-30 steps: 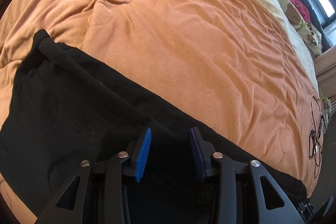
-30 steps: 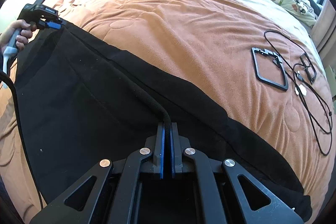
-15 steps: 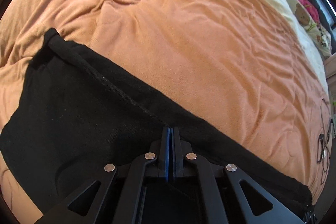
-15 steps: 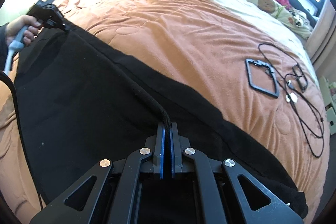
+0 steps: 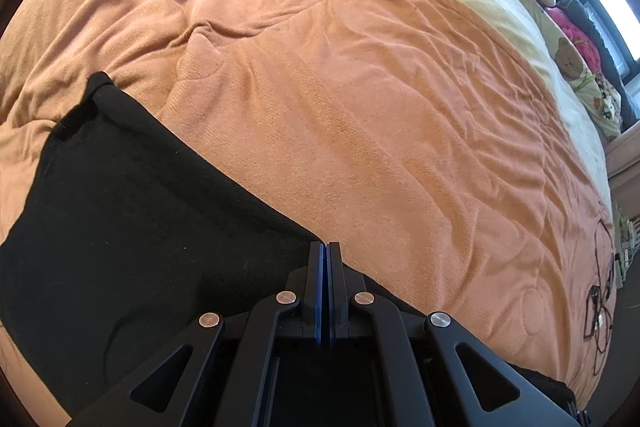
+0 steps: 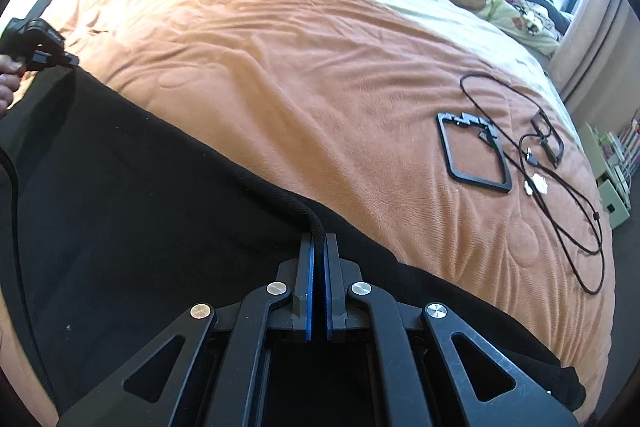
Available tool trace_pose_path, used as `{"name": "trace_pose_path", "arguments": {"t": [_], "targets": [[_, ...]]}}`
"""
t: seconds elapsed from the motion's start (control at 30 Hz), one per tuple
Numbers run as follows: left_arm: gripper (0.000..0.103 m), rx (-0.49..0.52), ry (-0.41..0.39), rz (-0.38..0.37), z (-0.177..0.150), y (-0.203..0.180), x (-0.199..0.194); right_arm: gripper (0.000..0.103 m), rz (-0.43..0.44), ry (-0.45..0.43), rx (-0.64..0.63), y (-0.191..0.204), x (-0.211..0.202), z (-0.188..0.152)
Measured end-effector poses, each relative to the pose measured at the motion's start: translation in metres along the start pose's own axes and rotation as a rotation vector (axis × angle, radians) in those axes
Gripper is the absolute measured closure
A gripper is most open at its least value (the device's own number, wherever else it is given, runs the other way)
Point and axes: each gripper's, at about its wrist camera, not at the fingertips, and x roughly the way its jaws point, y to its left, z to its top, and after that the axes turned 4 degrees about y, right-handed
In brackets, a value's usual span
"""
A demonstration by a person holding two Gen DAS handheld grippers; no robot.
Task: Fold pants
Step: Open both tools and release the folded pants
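We are holding the black pants (image 5: 132, 227) along their far edge, at two points, with the garment lying spread across the lower left of both frames on the orange bed cover (image 5: 360, 107). In the left wrist view, the left claw (image 5: 327, 251) is pressing its blue pads (image 5: 319, 287) together on the edge of the fabric at bottom centre, with no gap showing between them. In the right wrist view, the right claw (image 6: 319, 247) is pinching a rolled, cord-like ridge of the same edge, its jaws nearly closed around the cloth. The left claw is also appearing at the upper left of that frame, gripped by the person's hand (image 6: 6, 83) and touching the pants' far corner.

We judge that the step in hand is the securing of the long edge ahead of a fold. The next move is likely calling for both claws to be lifting together and carrying the edge across the garment toward its near side, keeping the cloth taut between them so that it lands flat. A black frame (image 6: 474, 155) and loose cables (image 6: 576, 195) are lying well apart at the right.
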Motion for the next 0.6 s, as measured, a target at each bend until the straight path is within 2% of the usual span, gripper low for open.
{"name": "trace_pose_path", "arguments": {"t": [0.2, 0.23, 0.3, 0.33, 0.37, 0.43, 0.6], "targets": [[0.096, 0.006, 0.018, -0.003, -0.002, 0.002, 0.018, 0.101, -0.073, 0.038, 0.037, 0.011, 0.039, 0.008], [0.095, 0.029, 0.016, 0.0, -0.002, 0.001, 0.016, 0.097, -0.088, 0.036, 0.043, 0.015, 0.04, 0.008], [0.085, 0.07, 0.016, -0.009, -0.003, -0.001, 0.012, 0.09, -0.116, 0.028, 0.037, 0.02, 0.039, 0.009], [0.07, 0.079, 0.02, -0.013, -0.004, 0.0, 0.009, 0.079, -0.134, 0.023, 0.04, 0.021, 0.037, 0.008], [0.052, 0.08, 0.018, -0.014, -0.005, 0.003, 0.005, 0.064, -0.147, 0.021, 0.059, 0.018, 0.033, 0.007], [0.04, 0.083, -0.017, -0.012, -0.008, 0.007, -0.006, 0.044, -0.137, 0.0, 0.114, 0.007, 0.023, 0.003], [0.039, 0.137, -0.047, -0.012, -0.019, 0.017, -0.029, 0.042, -0.102, -0.053, 0.187, -0.026, -0.012, -0.012]]}}
